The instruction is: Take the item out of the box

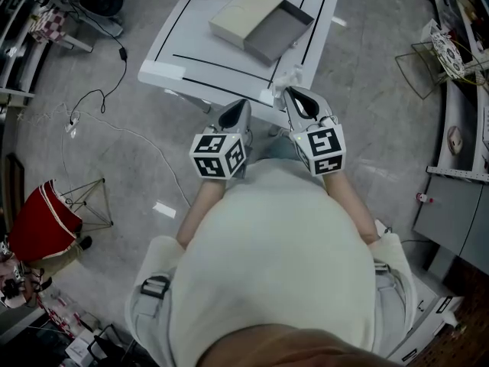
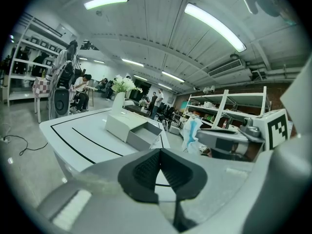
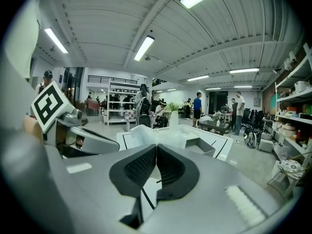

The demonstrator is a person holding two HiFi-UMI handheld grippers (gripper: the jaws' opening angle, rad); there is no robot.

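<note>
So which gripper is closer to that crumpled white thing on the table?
Right. The right gripper sits just behind the crumpled white thing; the left gripper is off to its left.

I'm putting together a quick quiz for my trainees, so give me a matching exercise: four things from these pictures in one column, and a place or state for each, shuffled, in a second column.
1. beige-lidded grey sliding box
2. crumpled white plastic wrapping
3. red bin with a pale rim
4. right gripper

A. on the floor, left of the white table
B. shut, nothing between the jaws
C. slid half open on the table top
D. at the table's near edge, outside the box

Pairs: 1-C, 2-D, 3-A, 4-B
</note>
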